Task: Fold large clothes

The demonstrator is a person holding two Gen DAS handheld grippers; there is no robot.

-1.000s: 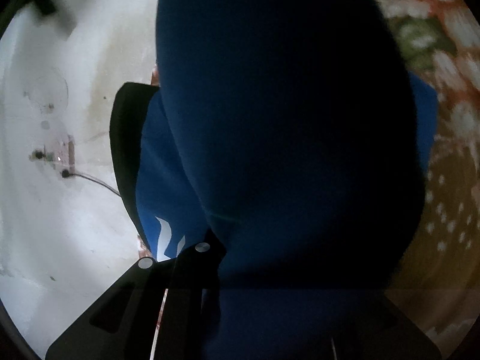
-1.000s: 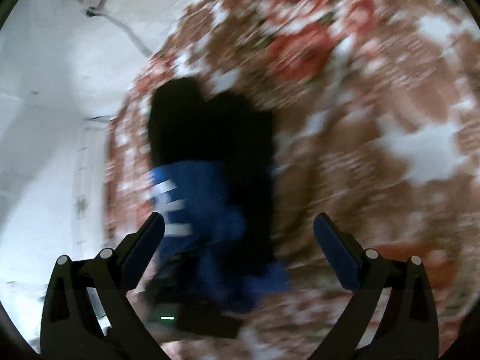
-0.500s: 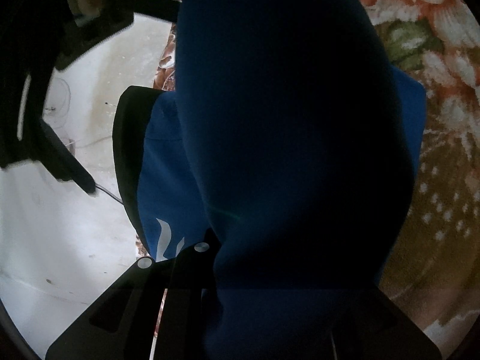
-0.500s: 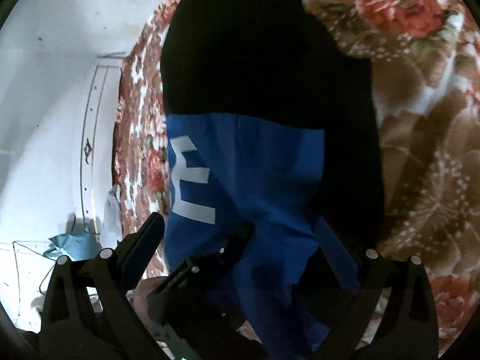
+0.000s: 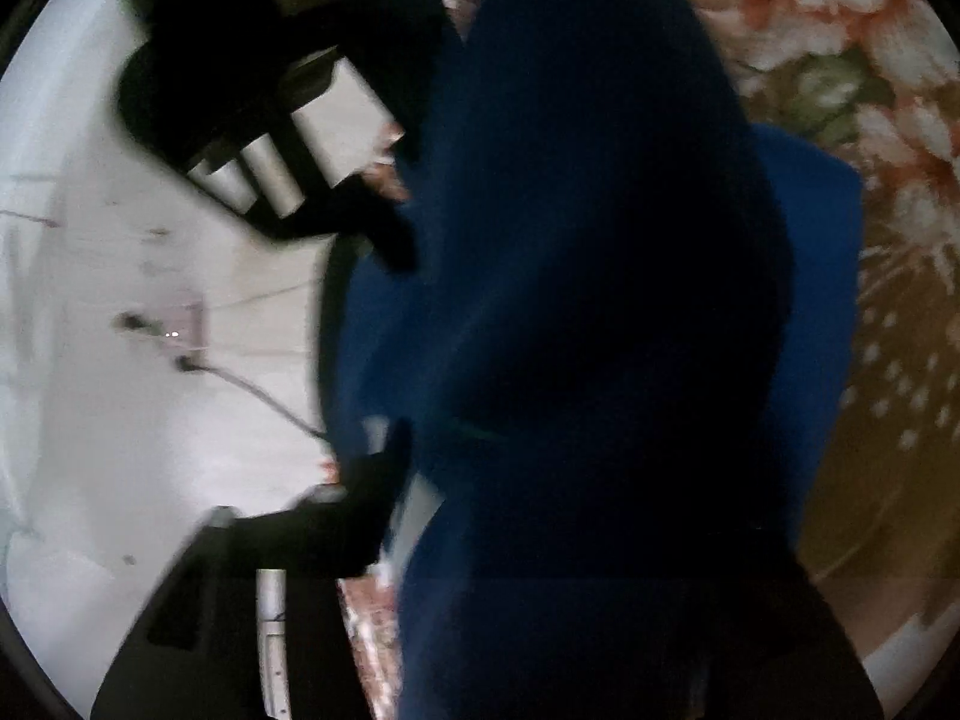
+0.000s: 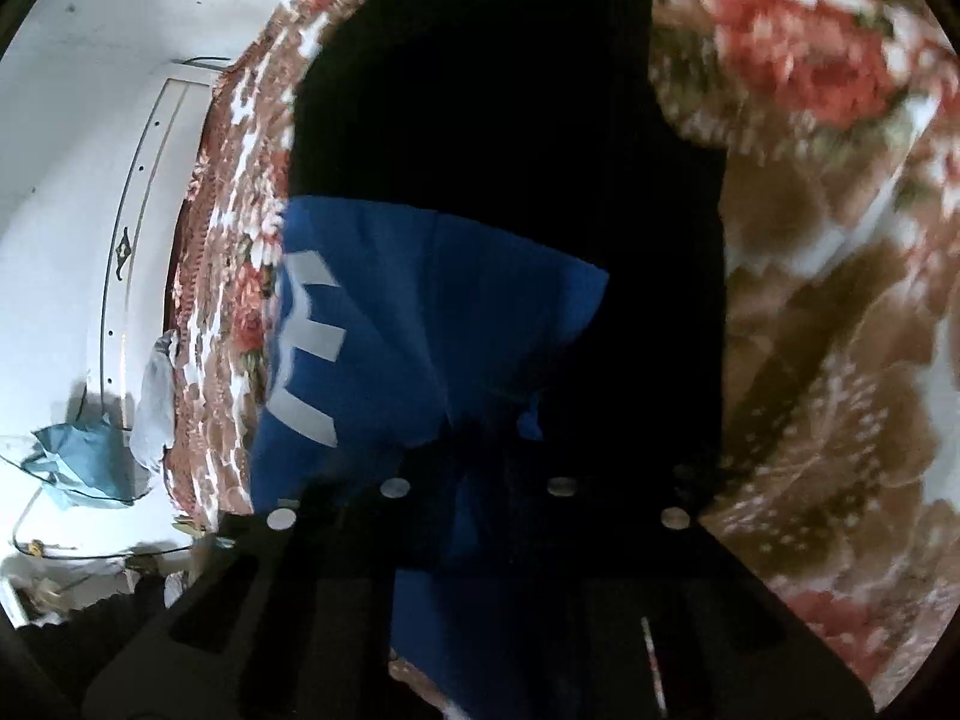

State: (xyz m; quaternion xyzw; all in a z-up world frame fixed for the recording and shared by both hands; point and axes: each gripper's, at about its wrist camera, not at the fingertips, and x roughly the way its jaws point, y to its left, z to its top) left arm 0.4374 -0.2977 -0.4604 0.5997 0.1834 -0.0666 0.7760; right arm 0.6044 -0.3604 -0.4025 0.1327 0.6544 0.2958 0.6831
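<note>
The garment (image 6: pixel 420 312), blue and black with white lettering, lies on the floral bedspread (image 6: pixel 840 240) and we hold it up at its near edge. Our right gripper (image 6: pixel 480 498) has its fingers drawn narrow, pinching blue cloth that bunches between them. Our left gripper (image 5: pixel 540 540) is draped in blue cloth (image 5: pixel 600 300), which fills that view; one finger (image 5: pixel 384 480) shows at the left, its partner is hidden, so we cannot tell the spread. In the left view the right gripper's black body hangs at upper left, before the white wall (image 5: pixel 90 420).
</note>
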